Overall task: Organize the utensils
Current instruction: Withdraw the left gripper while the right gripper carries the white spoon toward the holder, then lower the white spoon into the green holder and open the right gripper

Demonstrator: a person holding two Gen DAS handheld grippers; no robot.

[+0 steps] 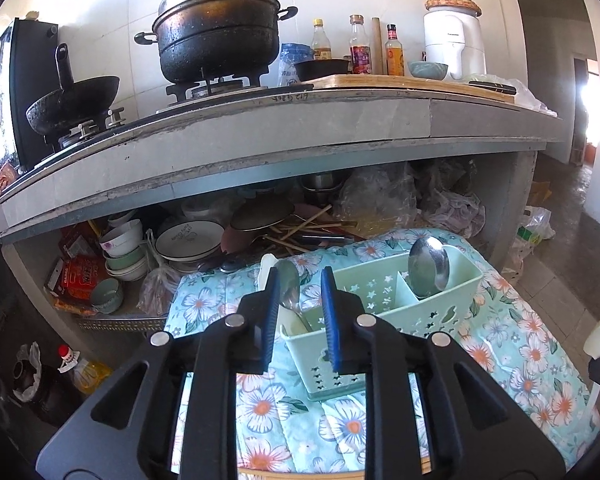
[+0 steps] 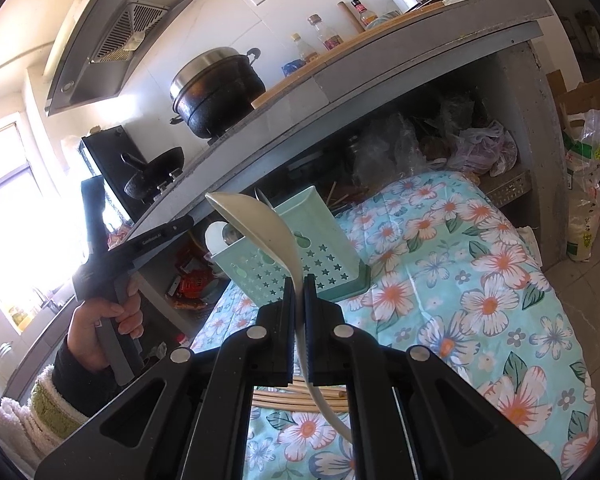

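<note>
Cream plastic spoon (image 2: 260, 224) curves, pinched in the right claw (image 2: 299, 292).

The utensil holder (image 1: 380, 300) is pale mint green with star-shaped cut-outs. The cloth (image 2: 480, 260) under it is turquoise, printed with white flowers with orange centres. One spoon (image 1: 428, 266) is shiny silver, another (image 2: 260, 220) cream. The pot (image 1: 218, 38) is black.

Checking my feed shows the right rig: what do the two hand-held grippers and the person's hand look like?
Both the left hand-held gripper and the right hand-held gripper have black plastic linkage arms with round silver pivot pins and blue-edged finger pads. The hand is bare, with a dark sleeve and a fluffy green-and-white cuff.
</note>
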